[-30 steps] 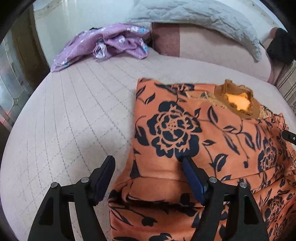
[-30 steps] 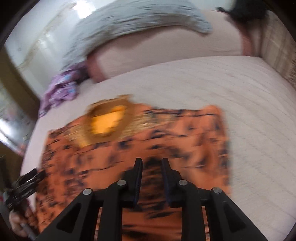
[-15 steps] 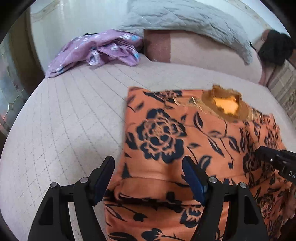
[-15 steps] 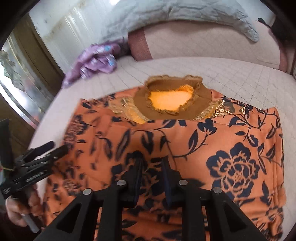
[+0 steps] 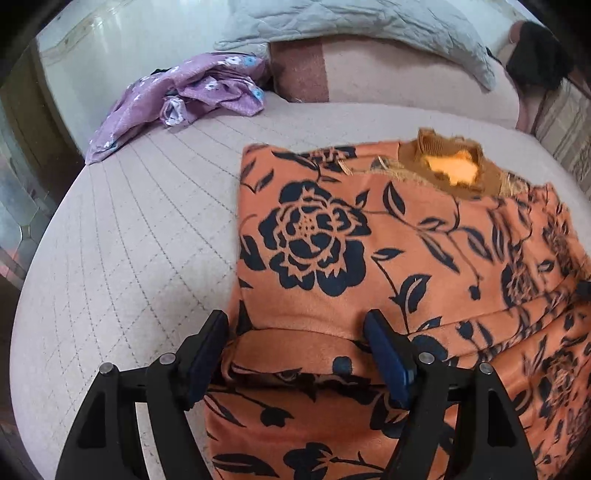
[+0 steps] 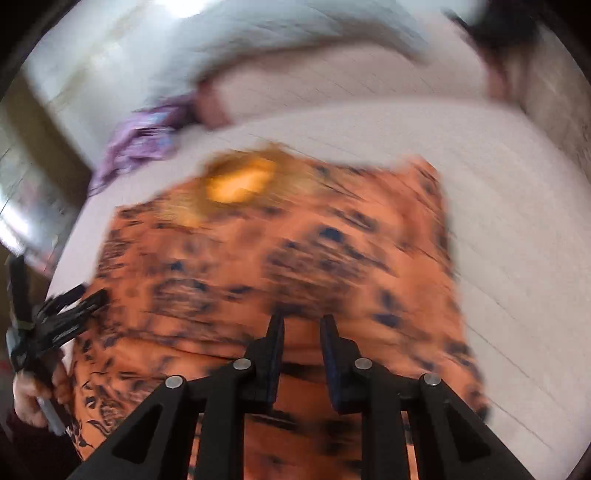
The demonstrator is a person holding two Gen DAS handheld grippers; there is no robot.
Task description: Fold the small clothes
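Note:
An orange garment with dark blue flowers [image 5: 369, 258] lies flat on the pale quilted bed [image 5: 129, 258], its brown collar [image 5: 450, 170] at the far side. My left gripper [image 5: 299, 343] is open, its fingers straddling a folded hem at the garment's near left corner. In the blurred right wrist view the garment [image 6: 295, 251] fills the middle. My right gripper [image 6: 302, 332] hovers over its near edge with a narrow gap between the jaws and nothing held. The left gripper [image 6: 70, 314] shows at the left edge there.
A crumpled purple floral garment [image 5: 184, 92] lies at the bed's far left, also in the right wrist view [image 6: 144, 144]. A grey quilted blanket [image 5: 369, 22] covers a pink bolster [image 5: 406, 85] at the head. A dark item [image 5: 535, 59] sits far right.
The right gripper has swung fast to the right and pulled back, blurring its view. The left gripper has barely moved and stays open over the hem.

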